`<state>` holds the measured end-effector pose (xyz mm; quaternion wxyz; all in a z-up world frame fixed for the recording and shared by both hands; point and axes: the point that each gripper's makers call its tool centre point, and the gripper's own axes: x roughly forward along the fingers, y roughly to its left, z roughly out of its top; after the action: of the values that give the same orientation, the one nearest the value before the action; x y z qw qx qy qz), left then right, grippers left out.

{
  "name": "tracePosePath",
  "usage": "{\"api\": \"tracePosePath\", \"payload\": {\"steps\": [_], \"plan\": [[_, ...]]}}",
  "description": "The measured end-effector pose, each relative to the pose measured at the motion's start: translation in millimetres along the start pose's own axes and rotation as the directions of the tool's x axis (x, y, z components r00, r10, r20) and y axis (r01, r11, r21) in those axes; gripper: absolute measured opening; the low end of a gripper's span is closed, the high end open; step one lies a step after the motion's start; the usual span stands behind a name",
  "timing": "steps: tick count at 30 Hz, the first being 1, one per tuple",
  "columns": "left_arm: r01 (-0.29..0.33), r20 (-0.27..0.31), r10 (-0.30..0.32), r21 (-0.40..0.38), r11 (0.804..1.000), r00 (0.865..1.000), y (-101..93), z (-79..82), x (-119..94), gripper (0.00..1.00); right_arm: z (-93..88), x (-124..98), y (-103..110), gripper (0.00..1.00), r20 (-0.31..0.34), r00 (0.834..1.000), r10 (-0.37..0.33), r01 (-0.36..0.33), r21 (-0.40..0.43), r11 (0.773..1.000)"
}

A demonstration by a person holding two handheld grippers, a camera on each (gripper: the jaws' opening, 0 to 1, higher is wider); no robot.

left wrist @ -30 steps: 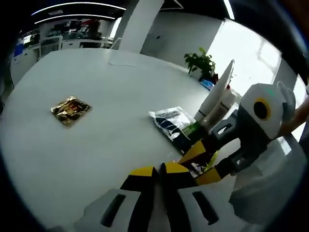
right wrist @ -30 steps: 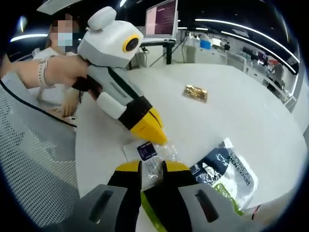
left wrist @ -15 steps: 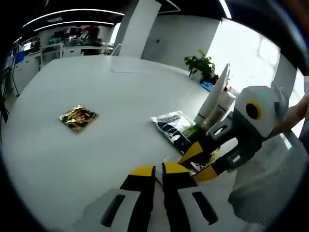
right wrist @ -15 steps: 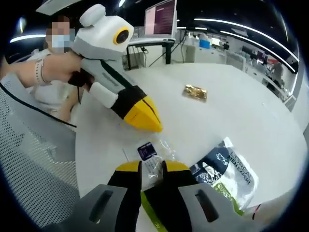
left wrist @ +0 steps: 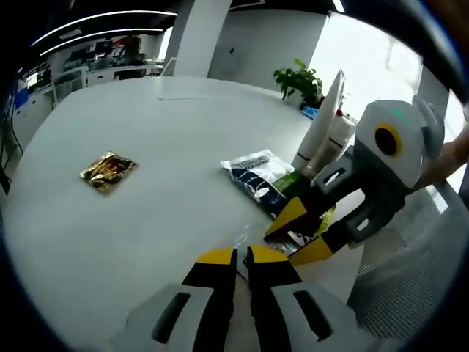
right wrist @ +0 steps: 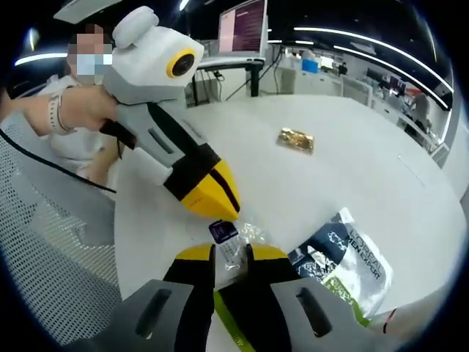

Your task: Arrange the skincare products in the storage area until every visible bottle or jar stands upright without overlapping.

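Currently the right gripper (right wrist: 229,257) is pinching a clear sachet (right wrist: 233,236) flat on the white table (left wrist: 168,154), jaws nearly together on it. Risk, as I judge it: the slippery film could tear or slide if both pull at once. The left gripper (right wrist: 210,199), jaws together and holding nothing, is angling down just beside that sachet. A dark pouch (left wrist: 258,180) is lying nearby, a white tube (left wrist: 326,125) is standing behind it, and a gold packet (left wrist: 108,170) is lying well apart.

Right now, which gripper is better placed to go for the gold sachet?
Probably the left gripper: the gold sachet lies ahead of it across bare table, while the right gripper sits by the dark pouch.
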<state>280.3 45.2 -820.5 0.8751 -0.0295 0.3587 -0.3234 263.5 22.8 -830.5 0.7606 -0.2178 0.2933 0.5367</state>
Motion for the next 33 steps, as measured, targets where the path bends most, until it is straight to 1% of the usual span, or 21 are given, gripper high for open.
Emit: {"api": "tracePosePath", "payload": {"steps": [3, 4, 6, 9, 11, 12, 14, 17, 20, 21, 22, 23, 24, 27, 28, 30, 31, 32, 33], "plan": [[-0.006, -0.019, 0.007, 0.039, 0.999, 1.0, 0.4, -1.9, 1, 0.07, -0.1, 0, 0, 0.17, -0.002, 1.0, -0.001, 0.001, -0.001, 1.0], [-0.005, -0.018, 0.006, 0.043, 0.999, 1.0, -3.2, -0.6, 0, 0.08, -0.1, 0, 0, 0.17, -0.003, 1.0, -0.002, 0.002, -0.001, 1.0], [0.005, -0.002, -0.005, 0.033, 0.999, 1.0, -3.2, 3.5, -2, 0.08, -0.1, 1, 0, 0.17, -0.004, 1.0, -0.006, 0.006, -0.003, 1.0], [0.002, -0.001, -0.002, 0.037, 0.999, 1.0, -3.0, 4.2, -4, 0.1, -0.5, 0, 0, 0.17, -0.006, 1.0, -0.009, 0.009, -0.004, 1.0], [-0.001, 0.004, 0.001, 0.043, 0.999, 1.0, -8.5, 8.5, -9, 0.1, -0.6, 0, 0, 0.17, -0.008, 1.0, -0.01, 0.01, -0.002, 1.0], [-0.002, 0.02, 0.001, 0.043, 0.999, 1.0, -8.5, 11.9, -12, 0.1, -0.6, 0, 0, 0.17, -0.008, 1.0, -0.011, 0.01, -0.002, 1.0], [0.0, 0.032, -0.002, 0.034, 0.999, 0.999, -11.8, 16.3, -16, 0.1, -0.6, 0, 0, 0.17, -0.008, 1.0, -0.011, 0.011, 0.0, 1.0], [-0.012, 0.059, 0.01, 0.037, 0.999, 0.998, -14.7, 24.2, -29, 0.11, -0.8, 0, 0, 0.17, -0.01, 1.0, -0.014, 0.014, 0.0, 1.0], [-0.028, 0.071, 0.025, 0.049, 0.998, 0.997, -17.0, 27.9, -41, 0.16, -0.8, 0, 0, 0.17, -0.01, 1.0, -0.014, 0.014, 0.003, 1.0], [-0.049, 0.075, 0.044, 0.067, 0.997, 0.996, -16.1, 29.4, -47, 0.17, -0.8, 0, 0, 0.17, -0.01, 1.0, -0.014, 0.014, 0.003, 1.0], [-0.081, 0.092, 0.073, 0.085, 0.993, 0.993, -20.3, 32.8, -51, 0.16, -0.8, 0, 0, 0.17, -0.011, 1.0, -0.015, 0.015, 0.001, 1.0], [-0.091, 0.109, 0.081, 0.09, 0.992, 0.991, -24.7, 35.6, -58, 0.15, -0.8, 0, 0, 0.17, -0.011, 1.0, -0.015, 0.015, 0.0, 1.0], [-0.089, 0.114, 0.078, 0.089, 0.992, 0.99, -24.0, 34.3, -56, 0.16, -0.8, 0, 0, 0.17, -0.011, 1.0, -0.016, 0.016, 0.0, 1.0], [-0.092, 0.121, 0.081, 0.087, 0.992, 0.989, -27.3, 38.7, -69, 0.23, -0.7, 0, 0, 0.17, -0.011, 1.0, -0.018, 0.018, -0.001, 1.0], [-0.104, 0.117, 0.093, 0.091, 0.99, 0.989, -28.0, 40.9, -75, 0.24, -0.6, 0, 0, 0.17, -0.011, 1.0, -0.017, 0.017, -0.002, 1.0], [-0.116, 0.14, 0.099, 0.117, 0.986, 0.985, -34.2, 46.1, -88, 0.27, -0.6, 0, -1, 0.17, -0.013, 1.0, -0.014, 0.014, 0.002, 1.0], [-0.119, 0.146, 0.103, 0.104, 0.987, 0.984, -36.2, 47.2, -92, 0.28, -0.8, 0, 0, 0.17, -0.013, 1.0, -0.014, 0.014, 0.003, 1.0], [-0.125, 0.172, 0.108, 0.09, 0.988, 0.979, -42.5, 50.0, -97, 0.29, -0.9, 0, 0, 0.17, -0.013, 1.0, -0.015, 0.015, 0.004, 1.0], [-0.126, 0.18, 0.109, 0.088, 0.988, 0.978, -43.9, 50.9, -98, 0.3, -0.8, 0, 0, 0.17, -0.013, 1.0, -0.016, 0.016, 0.006, 1.0]]}}
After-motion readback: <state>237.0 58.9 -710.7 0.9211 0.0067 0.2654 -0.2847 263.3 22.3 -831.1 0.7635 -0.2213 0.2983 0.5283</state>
